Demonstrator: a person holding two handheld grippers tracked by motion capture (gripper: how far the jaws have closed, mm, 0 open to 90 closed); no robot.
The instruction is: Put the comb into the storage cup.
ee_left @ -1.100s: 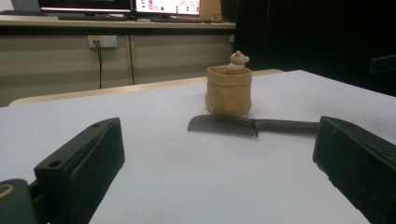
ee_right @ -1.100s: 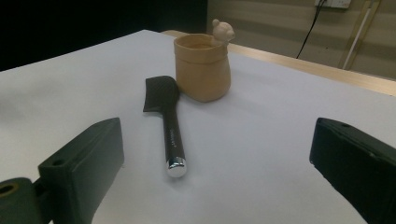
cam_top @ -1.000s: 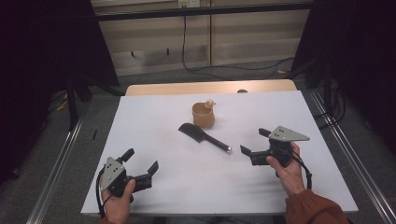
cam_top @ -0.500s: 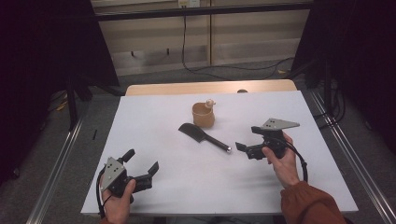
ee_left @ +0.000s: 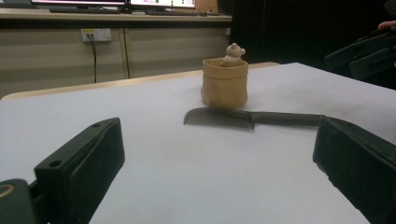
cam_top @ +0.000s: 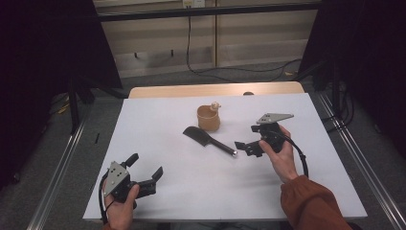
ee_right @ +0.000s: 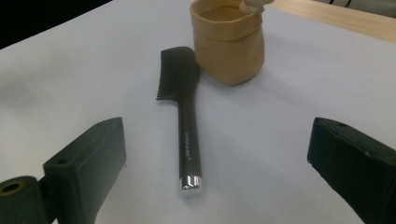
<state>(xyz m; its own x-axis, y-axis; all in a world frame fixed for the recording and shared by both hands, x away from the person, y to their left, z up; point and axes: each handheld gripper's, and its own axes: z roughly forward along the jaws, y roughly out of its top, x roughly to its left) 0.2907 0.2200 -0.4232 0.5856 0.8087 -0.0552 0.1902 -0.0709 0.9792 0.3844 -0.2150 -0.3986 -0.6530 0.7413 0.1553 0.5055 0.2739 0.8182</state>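
From the high view, your right gripper (cam_top: 244, 145) sits right of centre in the frame, jaws spread and empty, pointing toward the left. The black comb (cam_top: 207, 139) lies flat on the white table (cam_top: 158, 124) just left of those jaws, its silver-capped handle end nearest them and its toothed head angled toward the upper left. A tan fabric pouch (cam_top: 208, 118) stands upright just above the comb, with a small bear figure (cam_top: 216, 105) at its rim. Your left gripper (cam_top: 146, 173) is at the lower left of the frame, jaws also wide apart and holding nothing, well apart from the comb.

In the left gripper view, your two black jaws rise from the bottom corners, far apart, with bare table between them. The comb (ee_left: 254, 118) lies across the middle of the frame beyond them, teeth to the left, and the pouch (ee_left: 224, 83) stands right behind it.

In the right gripper view, your jaws stand wide open at the lower corners. The comb (ee_right: 184, 122) runs up the centre between them, its silver cap (ee_right: 190, 181) lowest and near the jaws but not touching; the pouch (ee_right: 229, 42) is at the upper centre, just beside the comb's head.
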